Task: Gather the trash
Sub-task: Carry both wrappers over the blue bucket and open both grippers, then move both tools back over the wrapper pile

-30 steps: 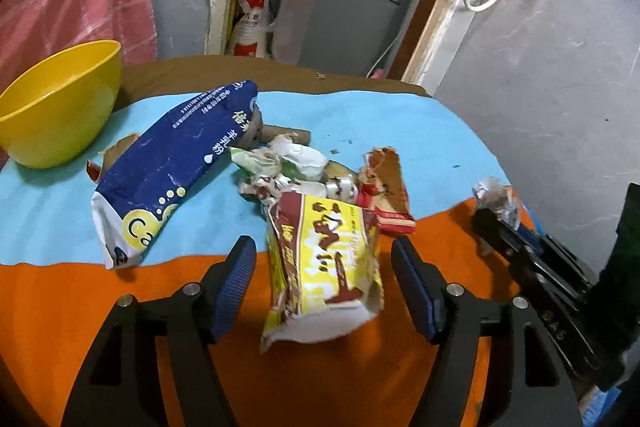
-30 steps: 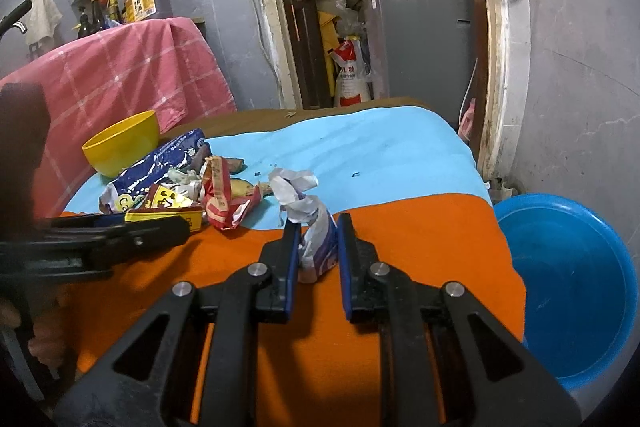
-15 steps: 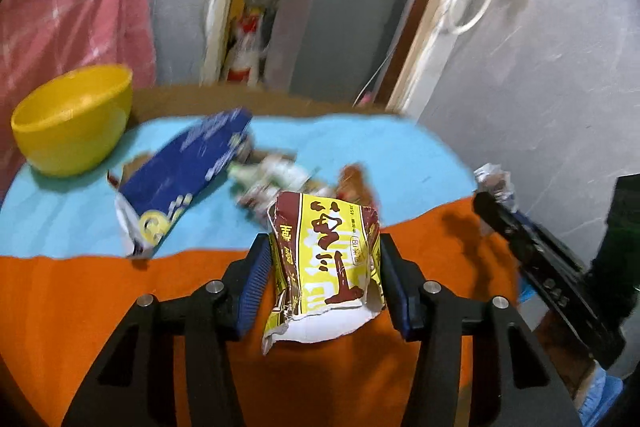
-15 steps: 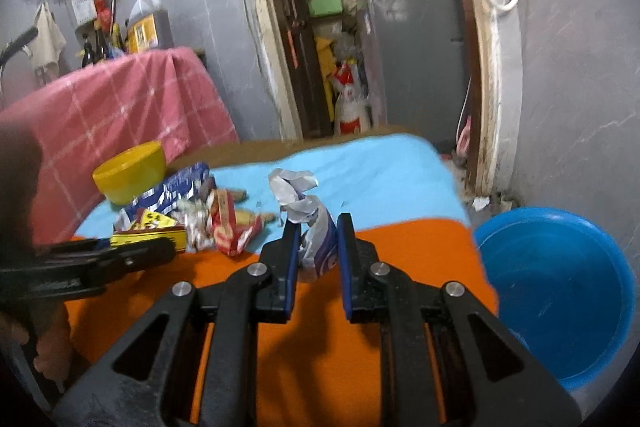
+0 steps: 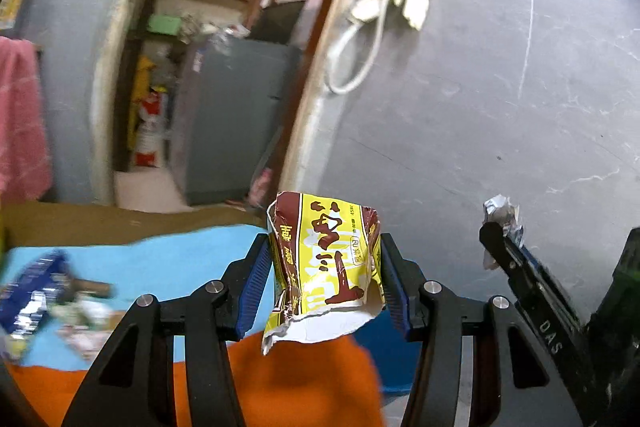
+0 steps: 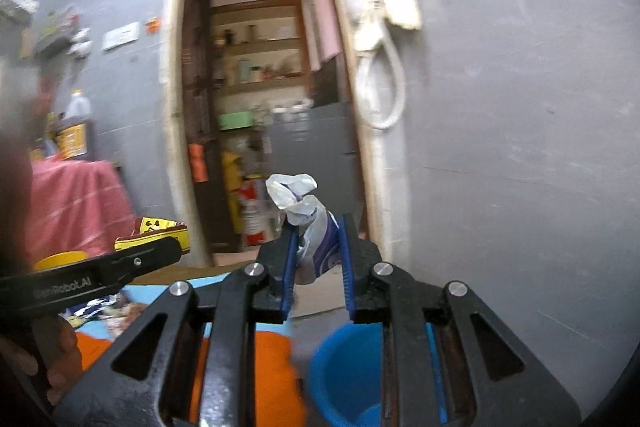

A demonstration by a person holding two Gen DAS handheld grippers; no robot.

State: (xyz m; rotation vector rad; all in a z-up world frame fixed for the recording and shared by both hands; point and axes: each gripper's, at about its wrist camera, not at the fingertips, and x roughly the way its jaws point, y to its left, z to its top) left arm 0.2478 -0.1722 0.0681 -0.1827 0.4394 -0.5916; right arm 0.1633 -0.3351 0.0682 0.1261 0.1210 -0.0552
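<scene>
My left gripper [image 5: 324, 247] is shut on a yellow-and-red snack bag [image 5: 324, 259], which hangs above the orange end of the table [image 5: 300, 387]. The right wrist view shows that bag [image 6: 156, 231] from the side, at the tip of the left gripper [image 6: 160, 251]. My right gripper [image 6: 318, 227] has a crumpled white-and-purple wrapper [image 6: 296, 195] between its pads. Its jaws are opening, but both pads still touch the wrapper. Below it is a blue basin [image 6: 344, 367]. In the left wrist view the right gripper [image 5: 496, 231] is at the right, with the wrapper [image 5: 502, 215] at its tip.
Blurred trash, including a blue bag [image 5: 36, 291], lies on the light blue cloth [image 5: 180, 259] at the left. A yellow bowl [image 6: 60, 259] and a pink cloth [image 6: 76, 203] are beyond it. A grey wall and a doorway are ahead. A hand [image 6: 60, 359] grips the left tool.
The left jaws closed on the snack bag and lifted it off the table. Both grippers rose and swung right, towards the wall and the blue basin, each with its piece of trash.
</scene>
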